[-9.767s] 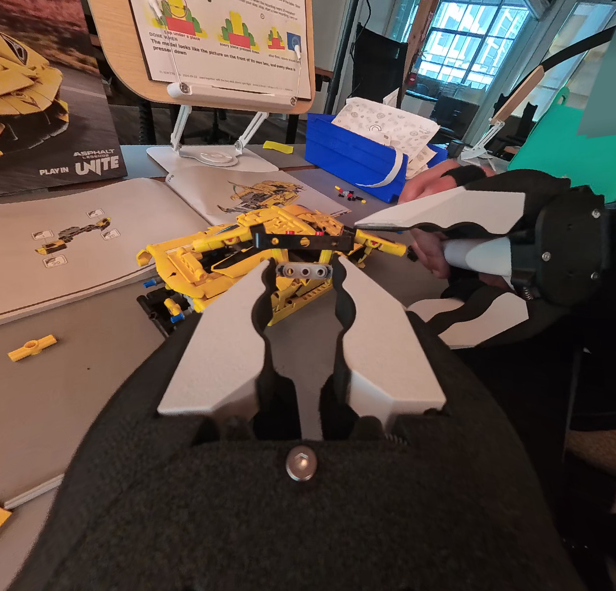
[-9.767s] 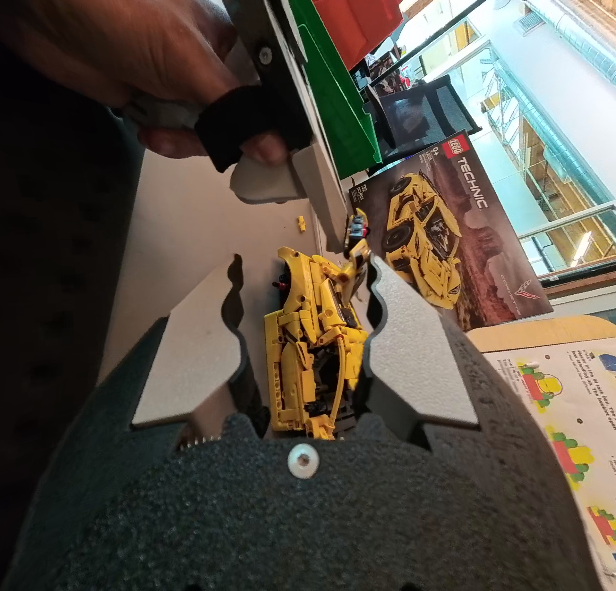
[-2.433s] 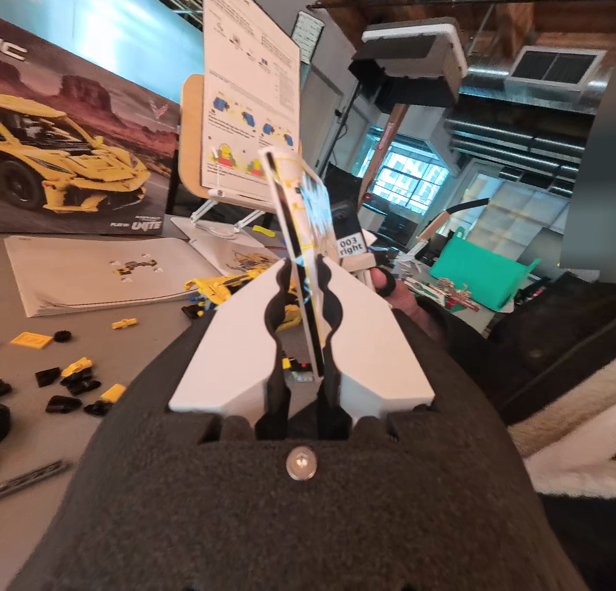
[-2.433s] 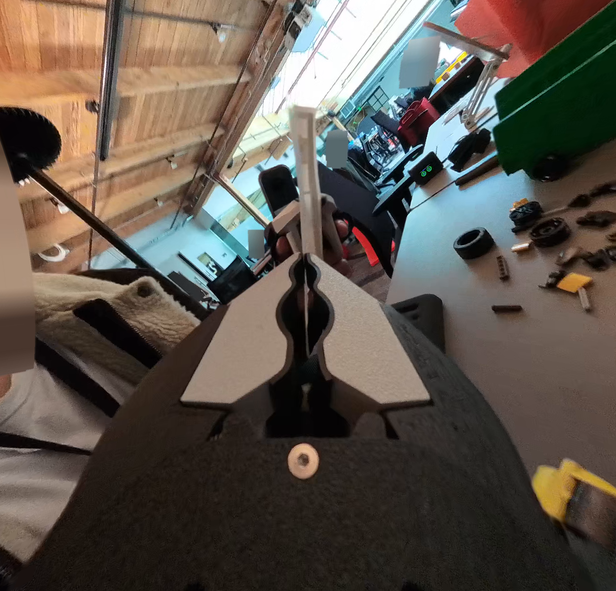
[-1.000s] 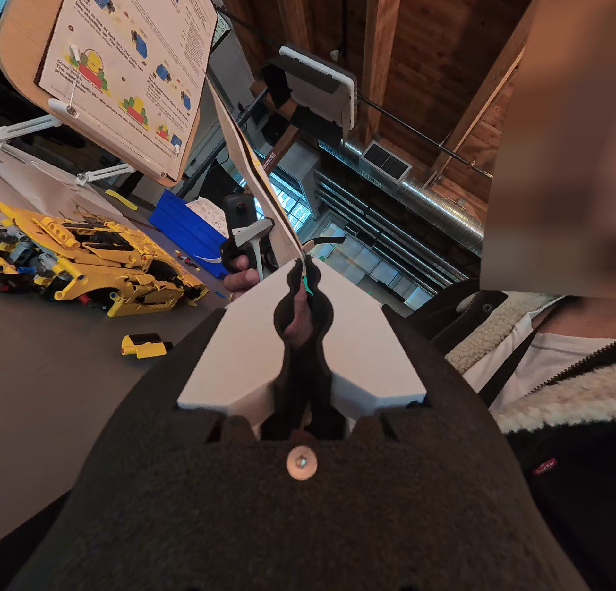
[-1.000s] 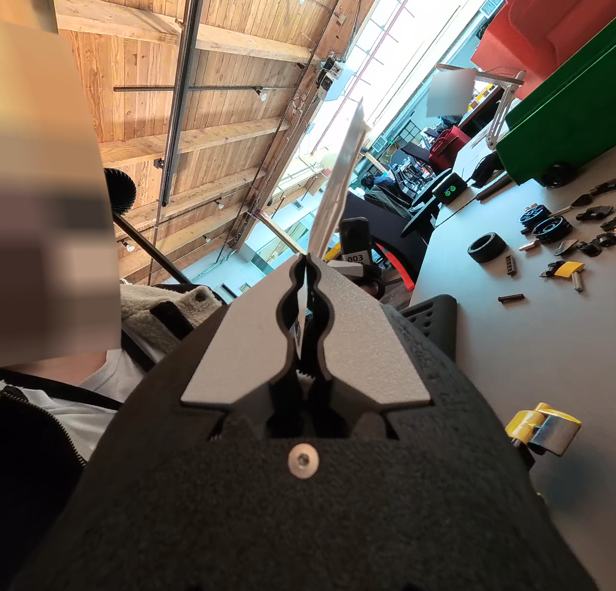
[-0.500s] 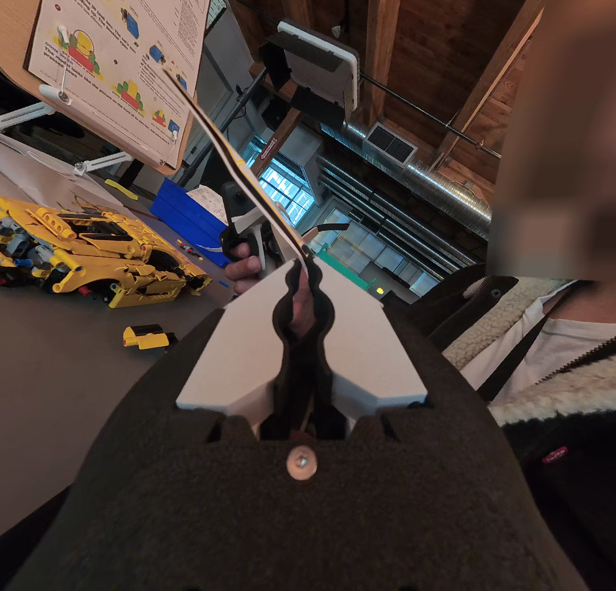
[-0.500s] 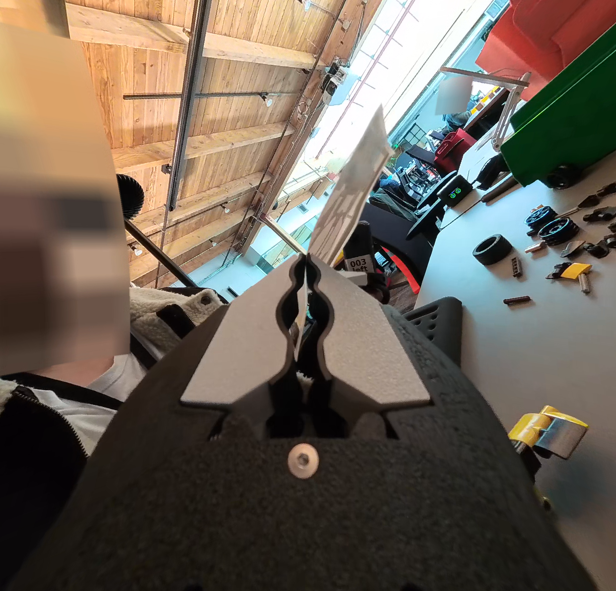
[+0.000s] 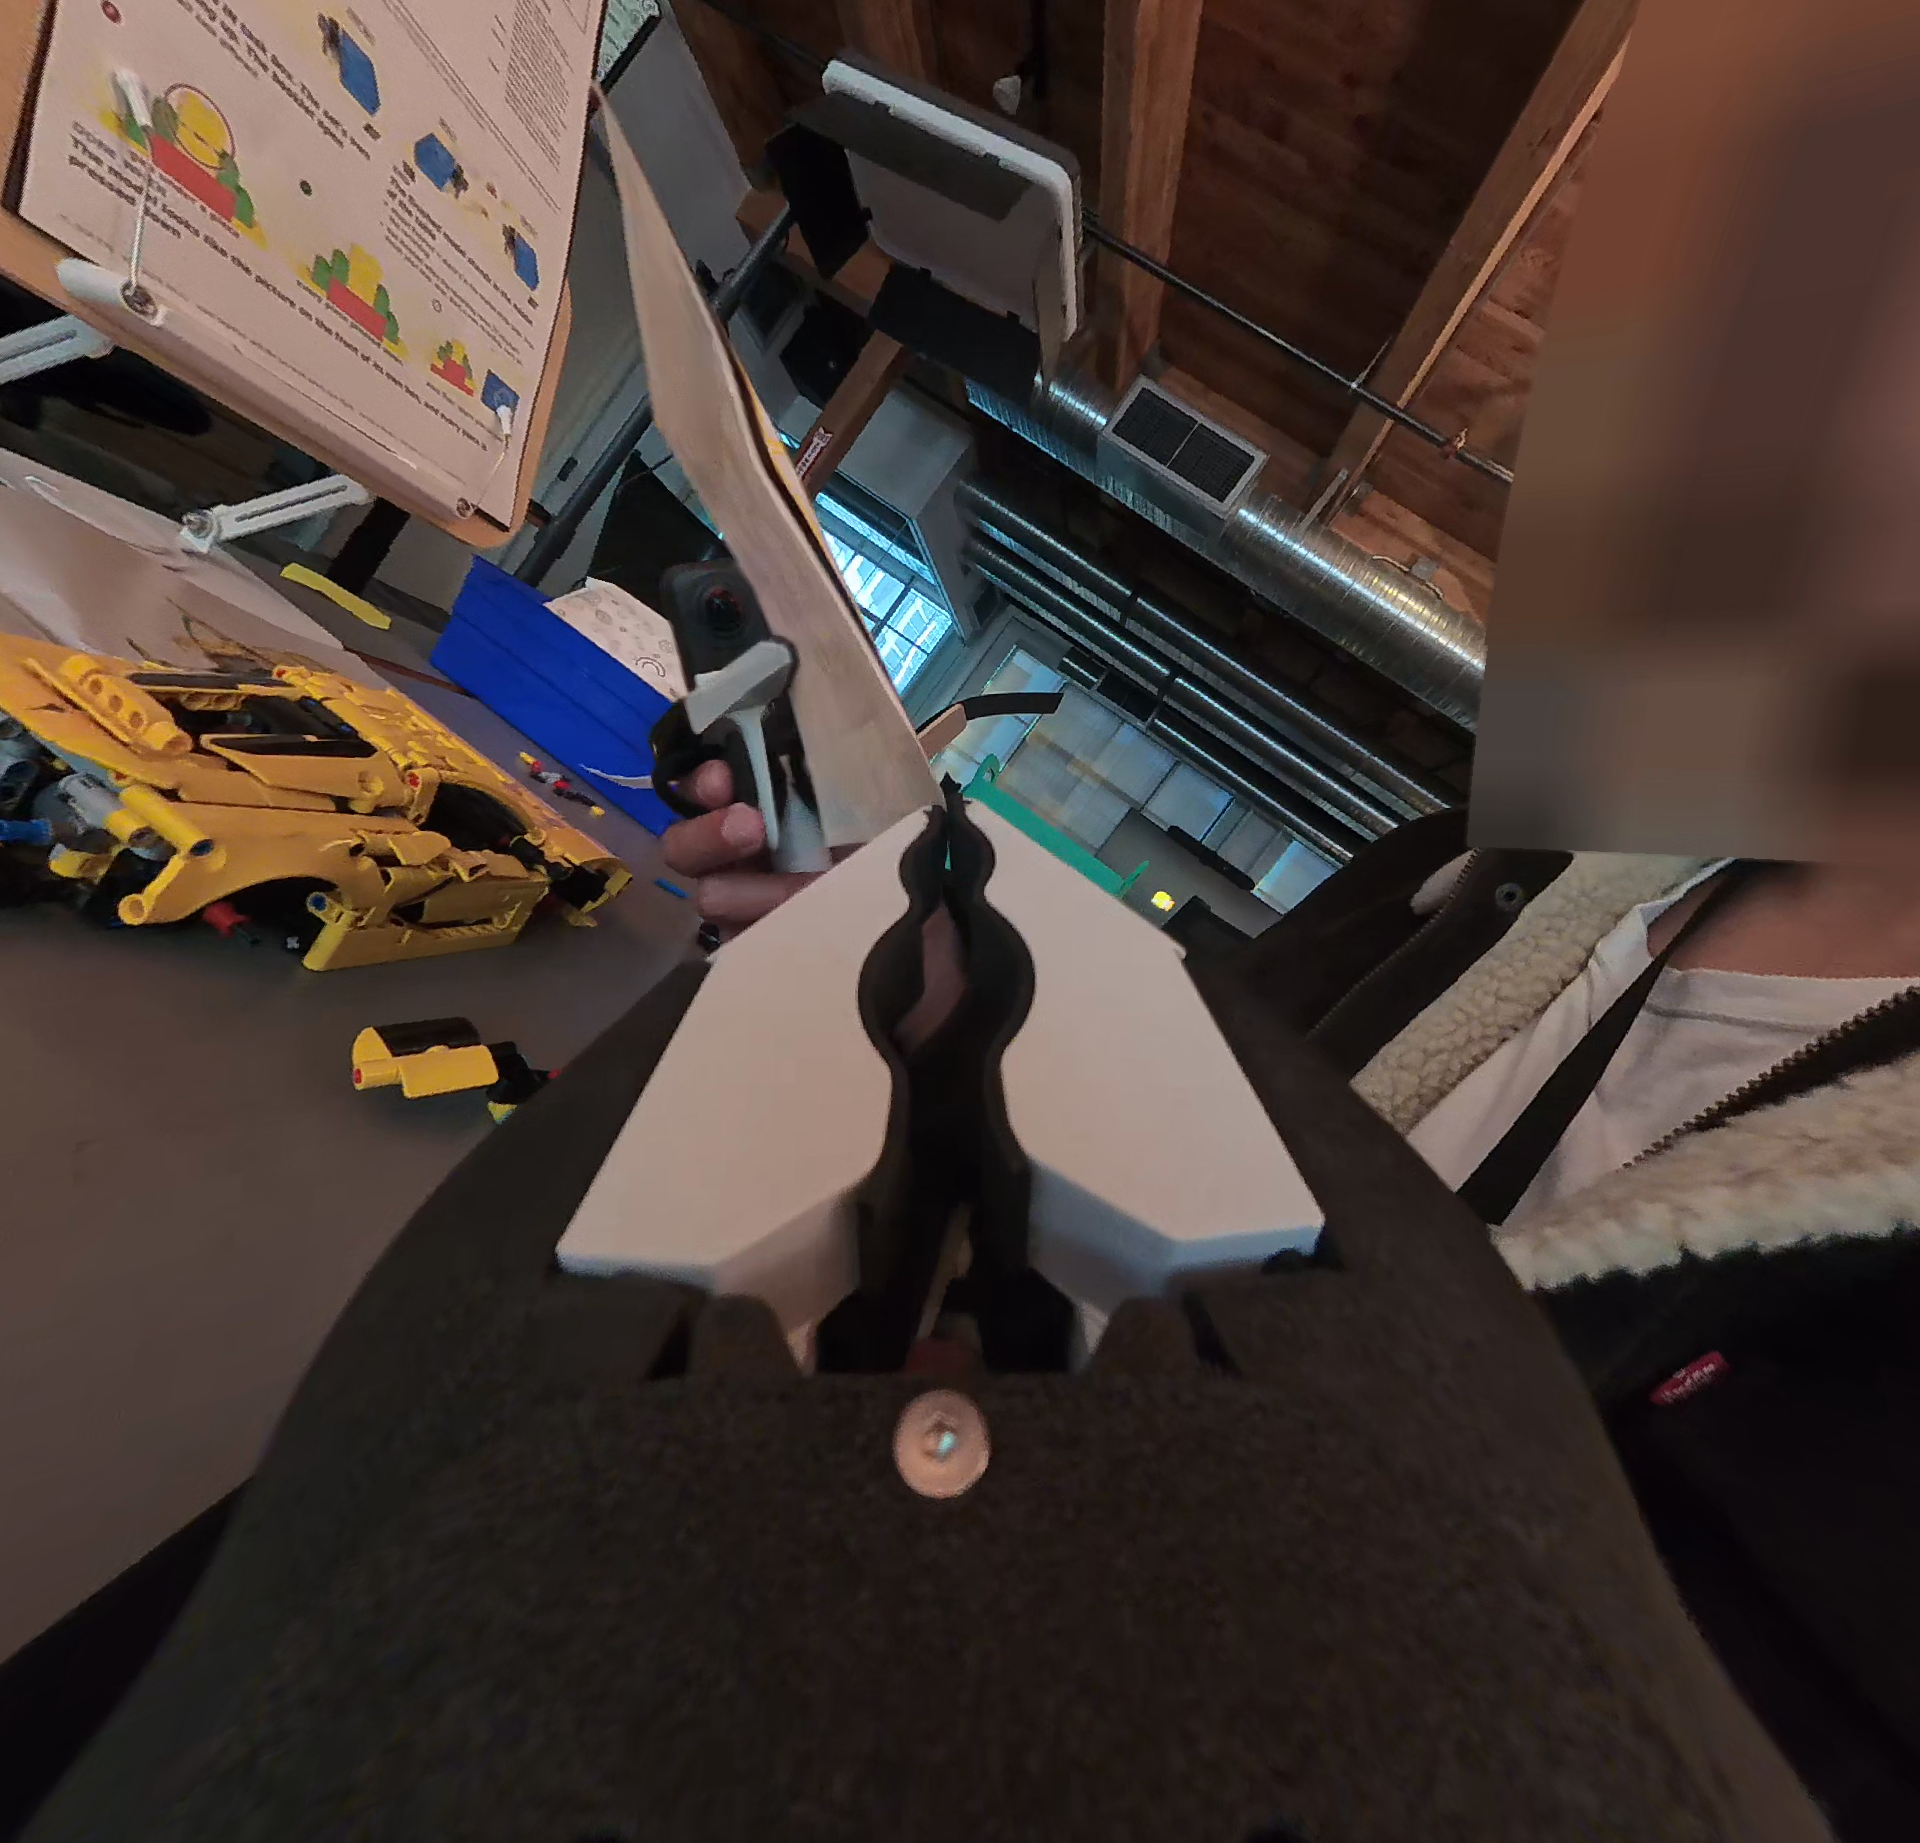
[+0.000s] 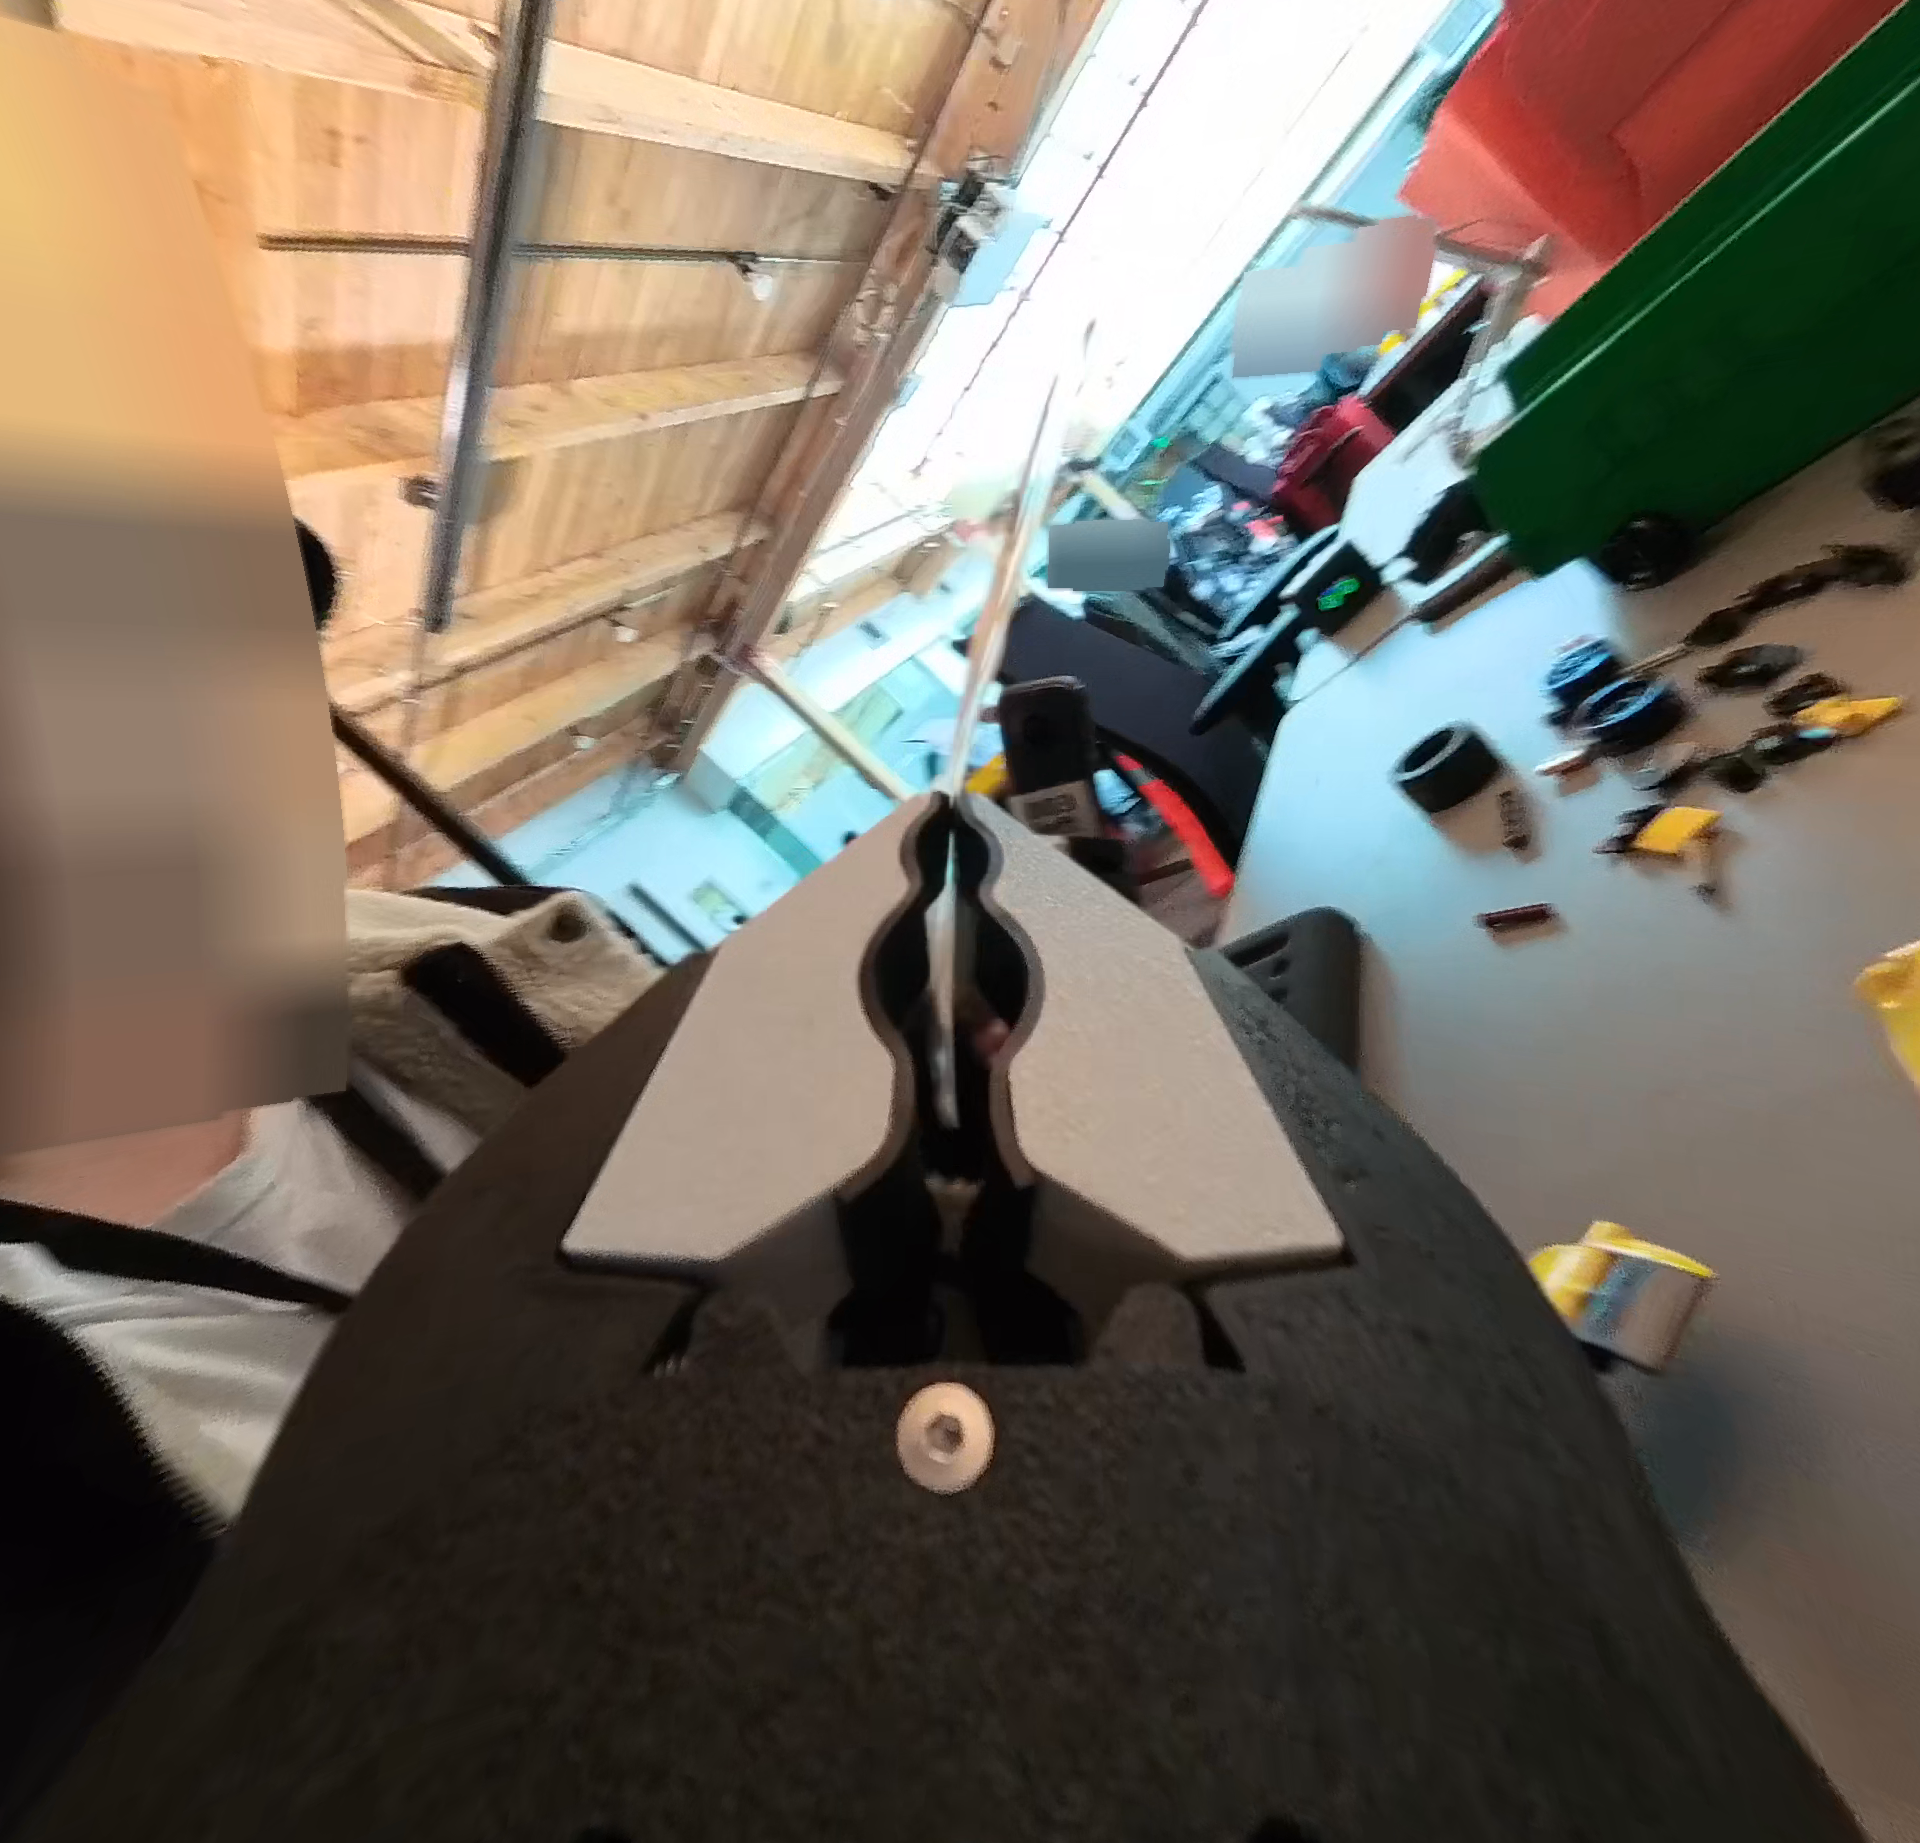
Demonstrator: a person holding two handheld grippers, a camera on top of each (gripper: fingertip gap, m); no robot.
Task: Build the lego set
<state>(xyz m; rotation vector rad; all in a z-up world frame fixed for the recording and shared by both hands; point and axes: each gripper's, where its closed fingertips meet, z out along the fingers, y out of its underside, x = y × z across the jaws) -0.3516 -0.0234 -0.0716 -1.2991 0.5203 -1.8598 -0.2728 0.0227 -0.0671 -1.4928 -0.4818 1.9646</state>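
Observation:
My left gripper (image 9: pixel 948 819) is shut on the edge of a thin sticker sheet (image 9: pixel 748 463), which rises up and to the left and shows its pale back. My right gripper (image 10: pixel 951 806) is also shut on the sticker sheet (image 10: pixel 1000 630), seen here almost edge-on. Both hold it in the air in front of the person's chest. The right gripper's handle and the hand on it (image 9: pixel 743 785) show behind the sheet. The yellow lego car (image 9: pixel 270 827) lies on the grey table at the left. A small yellow and black sub-assembly (image 9: pixel 426 1055) lies in front of it.
An instruction board on a stand (image 9: pixel 312 131) and a blue bin (image 9: pixel 540 671) stand behind the car. In the right wrist view, a tyre (image 10: pixel 1444 770) and several loose parts (image 10: pixel 1673 827) lie on the table before a green bin (image 10: pixel 1714 339). A yellow piece (image 10: pixel 1621 1294) lies near. Tip to tip, the grippers are about 10 cm apart. My right gripper's tips are some 15 cm from the yellow piece (image 10: pixel 1621 1294). The left camera catches it too, in the left wrist view (image 9: pixel 417 1055).
The sheet has turned between the grippers: it shows more of its pale back in the left wrist view and has gone edge-on in the right wrist view. Both grippers stay shut on it.

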